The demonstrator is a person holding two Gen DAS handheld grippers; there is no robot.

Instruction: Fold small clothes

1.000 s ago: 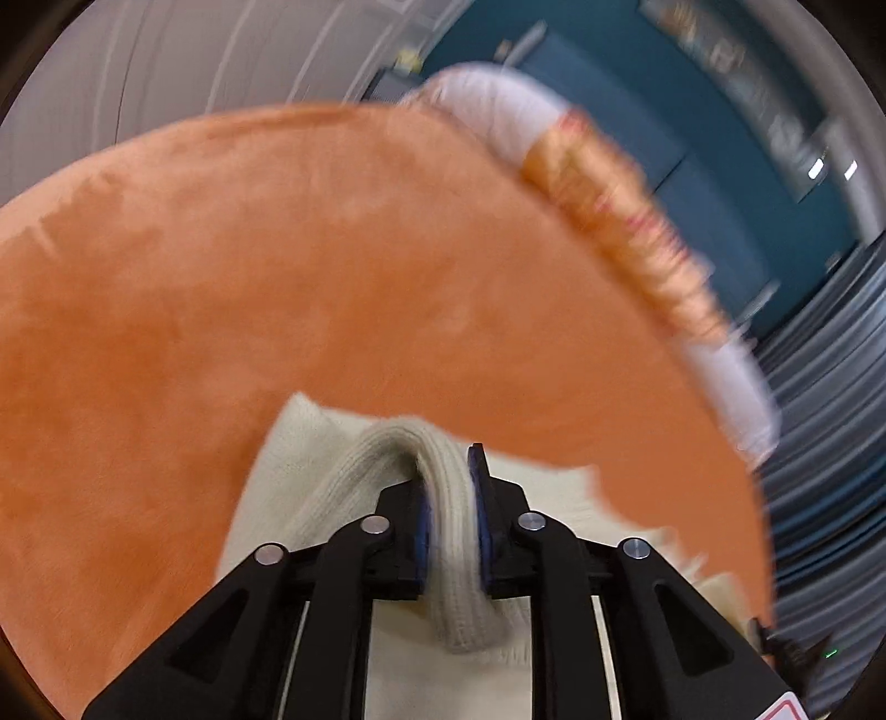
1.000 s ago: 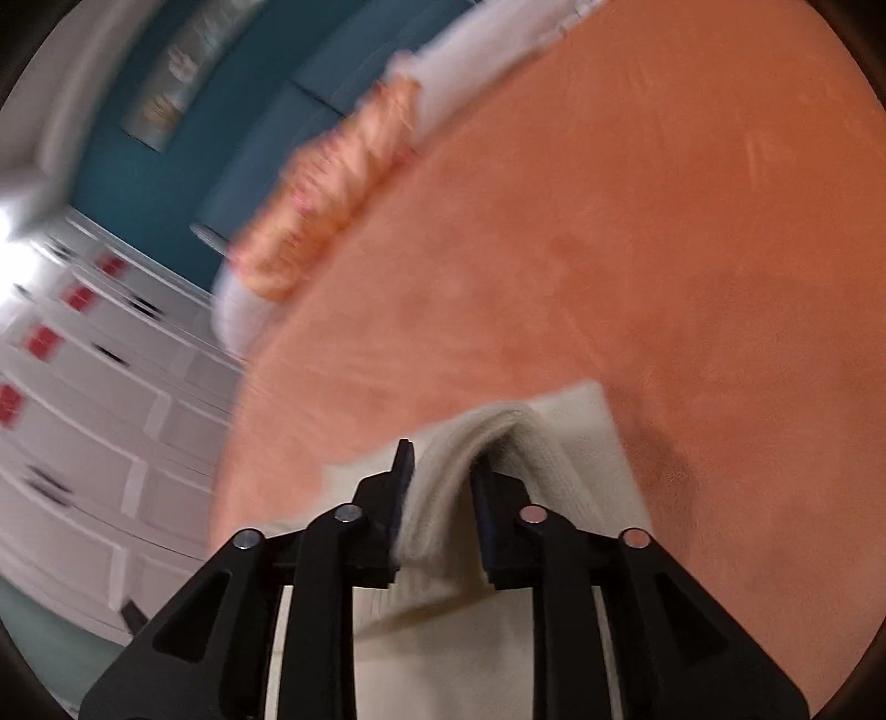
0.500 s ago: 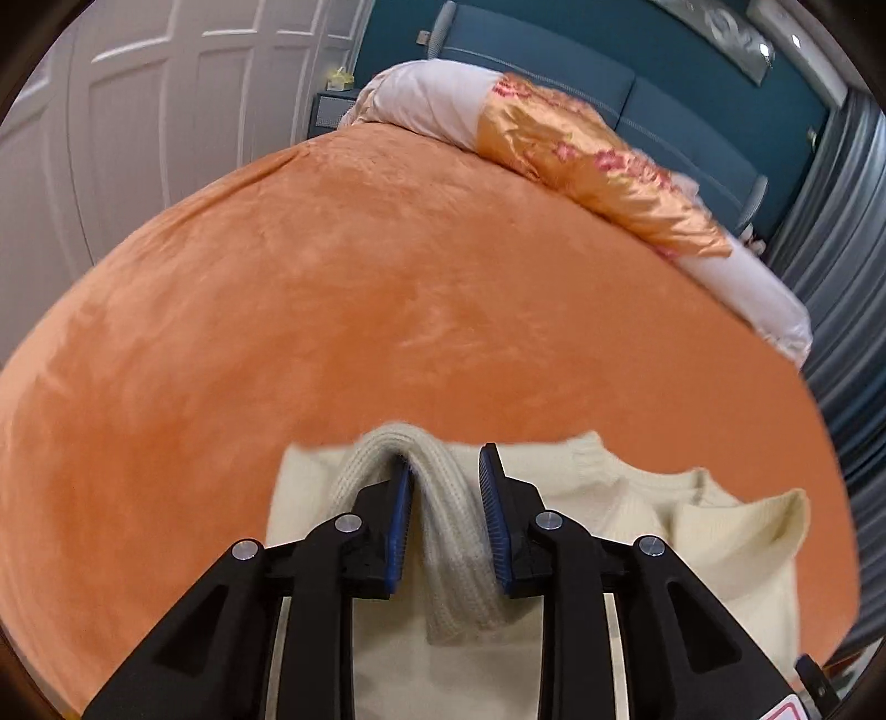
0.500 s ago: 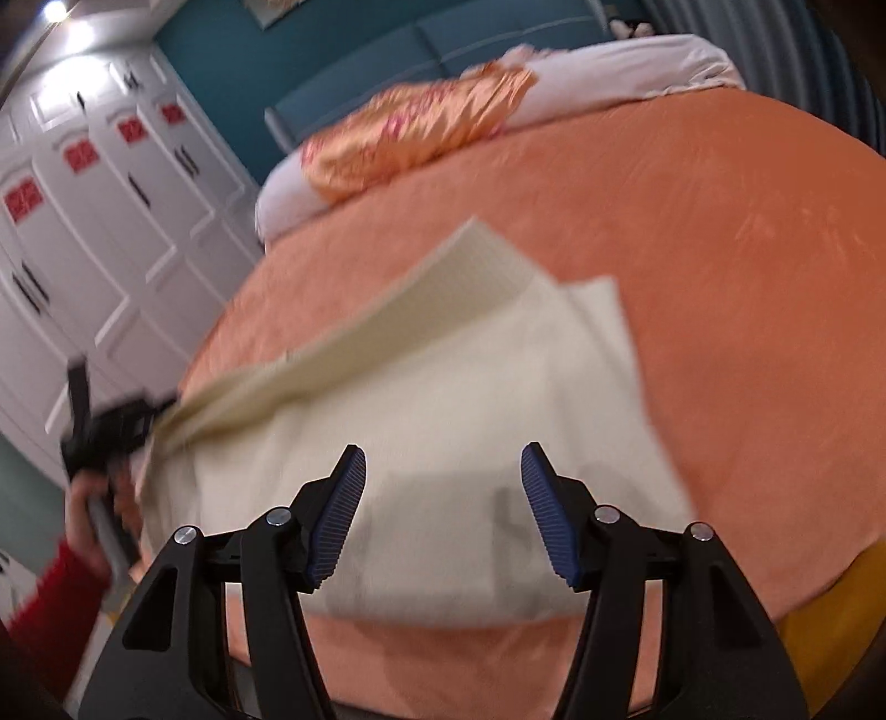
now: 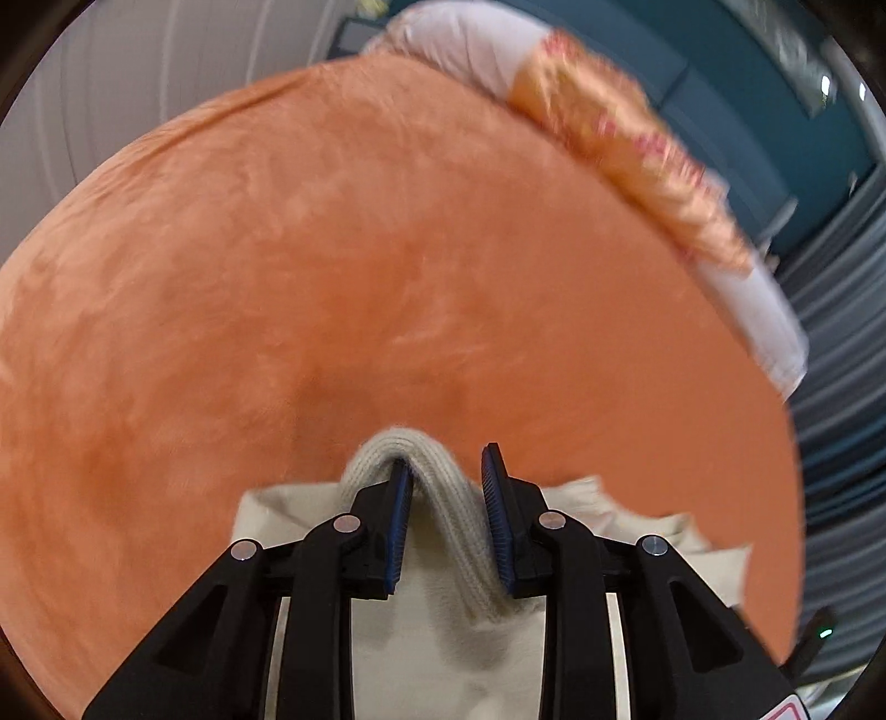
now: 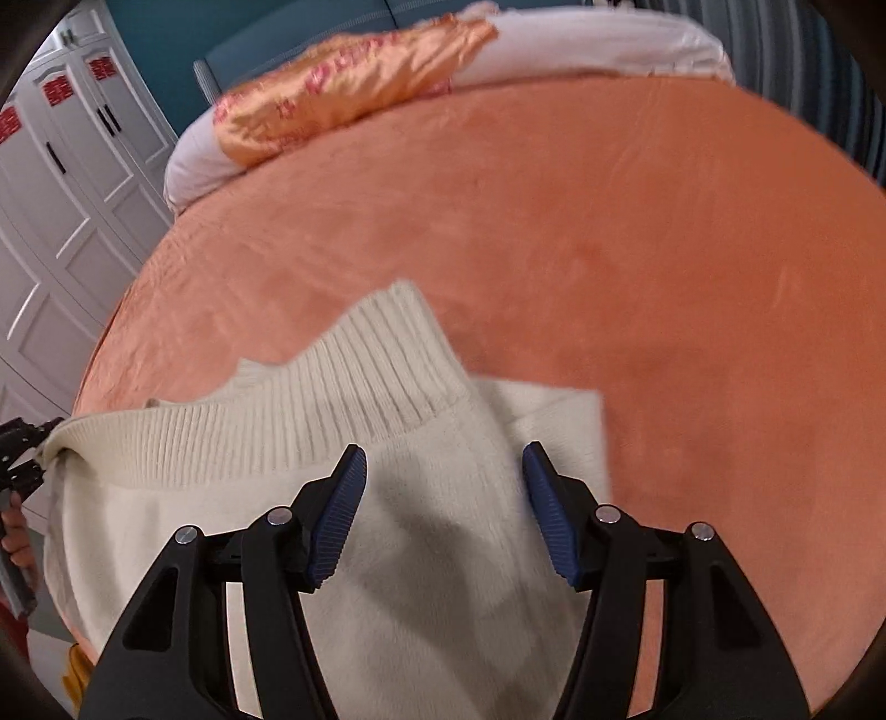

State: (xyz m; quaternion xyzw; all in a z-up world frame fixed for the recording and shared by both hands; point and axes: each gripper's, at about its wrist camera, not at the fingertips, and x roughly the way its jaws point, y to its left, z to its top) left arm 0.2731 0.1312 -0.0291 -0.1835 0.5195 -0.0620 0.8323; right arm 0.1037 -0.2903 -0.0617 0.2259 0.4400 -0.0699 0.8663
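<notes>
A cream knit sweater (image 6: pixel 387 554) lies on the orange bedspread (image 6: pixel 664 277), its ribbed hem (image 6: pixel 310 421) folded up over the body. My right gripper (image 6: pixel 443 451) hovers just above the sweater. Its jaws are closing and nothing is between the pads. In the left wrist view my left gripper (image 5: pixel 443 459) has the ribbed hem (image 5: pixel 437 498) looped between its pads, which stand slightly apart, and the hem fills the gap. The left gripper (image 6: pixel 22 459) also shows at the far left of the right wrist view, holding the hem's corner up.
An orange satin pillow (image 6: pixel 360 94) and white bedding (image 6: pixel 581 44) lie at the head of the bed. White wardrobe doors (image 6: pixel 55 194) stand beyond the bed's left side. A hand (image 6: pixel 14 543) shows at the left edge. Bare bedspread (image 5: pixel 387 277) stretches beyond the sweater.
The right gripper let go of the hem, opened and drew back; the hem now lies over the sweater. The left jaws widened a little, the hem still between them.
</notes>
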